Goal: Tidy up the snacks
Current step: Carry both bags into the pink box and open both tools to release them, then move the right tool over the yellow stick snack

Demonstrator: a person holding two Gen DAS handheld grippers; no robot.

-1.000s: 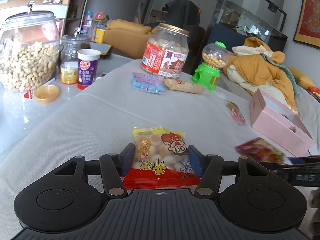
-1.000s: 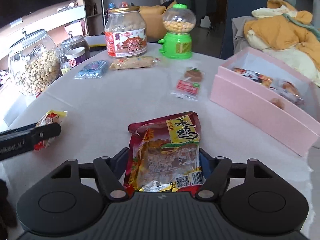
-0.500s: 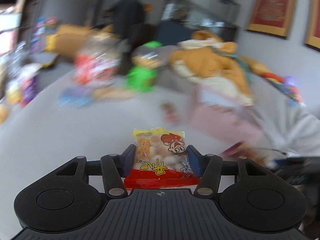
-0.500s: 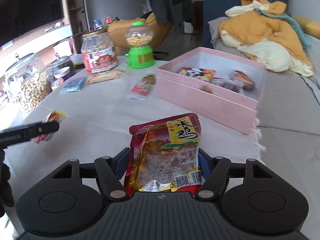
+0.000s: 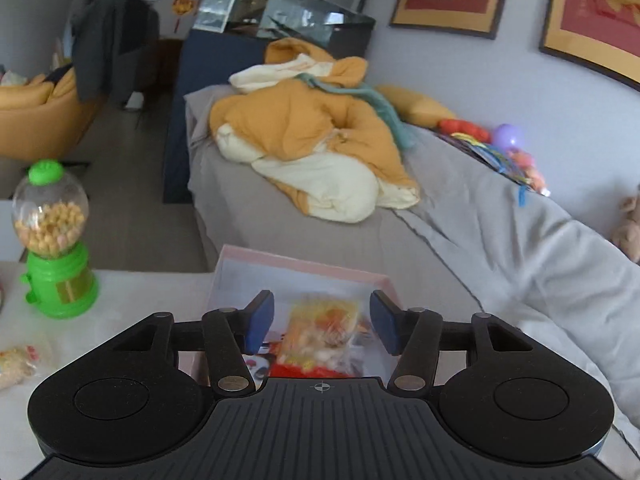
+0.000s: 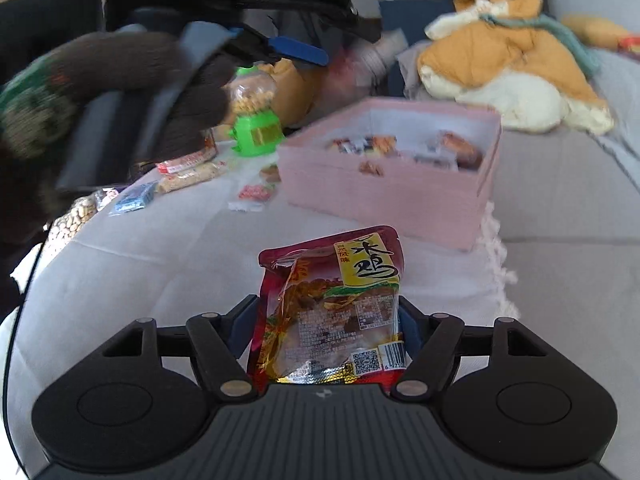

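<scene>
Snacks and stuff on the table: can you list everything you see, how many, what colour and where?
Pink box: one, pink, far right of the table, several snacks inside.
Yellow snack bag: one, yellow and red, blurred, between the open left fingers above the box.
Red snack pouch: one, red with yellow label, gripped by the right gripper.
Candy dispenser: one, green with clear globe, left of the box.
Small packets: several, red, blue, tan, loose on the cloth.
Quilt: one, orange and cream, on the sofa.
Left gripper: black, blue pads.
Right gripper: black.
</scene>
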